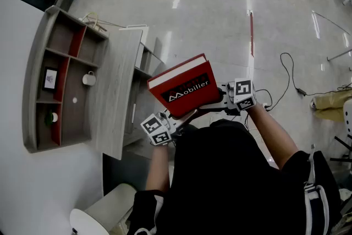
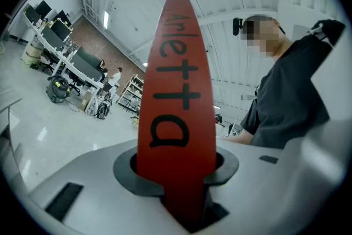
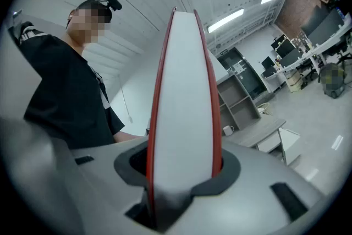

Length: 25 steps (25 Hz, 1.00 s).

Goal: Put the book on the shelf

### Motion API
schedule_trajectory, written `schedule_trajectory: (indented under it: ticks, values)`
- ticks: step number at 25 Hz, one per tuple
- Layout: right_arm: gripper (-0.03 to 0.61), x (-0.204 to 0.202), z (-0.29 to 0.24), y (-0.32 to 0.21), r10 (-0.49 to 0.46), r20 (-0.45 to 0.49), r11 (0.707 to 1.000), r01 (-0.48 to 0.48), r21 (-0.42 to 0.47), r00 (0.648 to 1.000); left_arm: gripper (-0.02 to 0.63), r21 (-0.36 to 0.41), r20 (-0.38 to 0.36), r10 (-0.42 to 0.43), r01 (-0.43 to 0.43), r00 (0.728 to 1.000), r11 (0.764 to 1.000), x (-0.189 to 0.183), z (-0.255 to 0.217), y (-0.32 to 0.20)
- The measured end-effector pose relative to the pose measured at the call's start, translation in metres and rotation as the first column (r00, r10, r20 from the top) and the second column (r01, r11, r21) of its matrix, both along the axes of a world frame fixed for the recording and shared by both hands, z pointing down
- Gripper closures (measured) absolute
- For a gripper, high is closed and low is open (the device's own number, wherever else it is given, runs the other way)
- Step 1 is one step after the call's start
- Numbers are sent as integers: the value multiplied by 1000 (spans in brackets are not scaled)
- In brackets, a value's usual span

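Observation:
A red hardcover book [image 1: 184,87] with white page edges is held in the air between both grippers, in front of the person. My left gripper [image 1: 165,125] is shut on its red spine [image 2: 175,113], which fills the left gripper view. Opposite it, my right gripper [image 1: 234,97] is shut on the white page edge [image 3: 184,118]. The grey wooden shelf [image 1: 38,71] stands to the left against the wall, with open compartments and red back panels; it also shows far off in the right gripper view as shelf [image 3: 239,99].
A white mug [image 1: 88,79], a small framed picture [image 1: 50,79] and a small green object [image 1: 53,117] sit in the shelf compartments. A grey desk [image 1: 118,91] adjoins the shelf. A white round stool [image 1: 96,217] stands below. A cable [image 1: 289,77] trails on the floor.

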State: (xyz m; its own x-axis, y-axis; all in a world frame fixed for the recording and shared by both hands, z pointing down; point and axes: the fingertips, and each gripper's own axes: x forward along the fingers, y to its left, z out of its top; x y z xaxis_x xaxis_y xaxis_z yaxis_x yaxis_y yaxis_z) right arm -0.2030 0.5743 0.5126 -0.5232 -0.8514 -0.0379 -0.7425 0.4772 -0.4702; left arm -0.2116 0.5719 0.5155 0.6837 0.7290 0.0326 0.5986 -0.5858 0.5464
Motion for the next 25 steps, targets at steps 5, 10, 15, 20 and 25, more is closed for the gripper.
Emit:
schedule_trajectory:
  ticks: [5, 10, 15, 20, 25]
  values:
    - [411, 5, 7, -2, -4, 40, 1000, 4, 11, 999, 453, 5, 16, -23, 23, 1000, 1000, 5, 6, -2]
    - [410, 8, 15, -14, -16, 64, 1000, 15, 22, 998, 453, 16, 23, -32, 31, 999, 999, 8, 13, -14]
    - [408, 36, 31, -60, 6, 98, 999, -2, -42, 995, 453, -39, 47, -32, 34, 998, 999, 34, 30, -60]
    - [408, 70, 45, -105, 57, 106, 993, -46, -108, 993, 452, -102, 64, -5, 12, 998, 995, 69, 44, -105]
    - [409, 115, 44, -159, 60, 107, 990, -46, -132, 992, 451, -125, 63, -3, 11, 998, 992, 114, 41, -159]
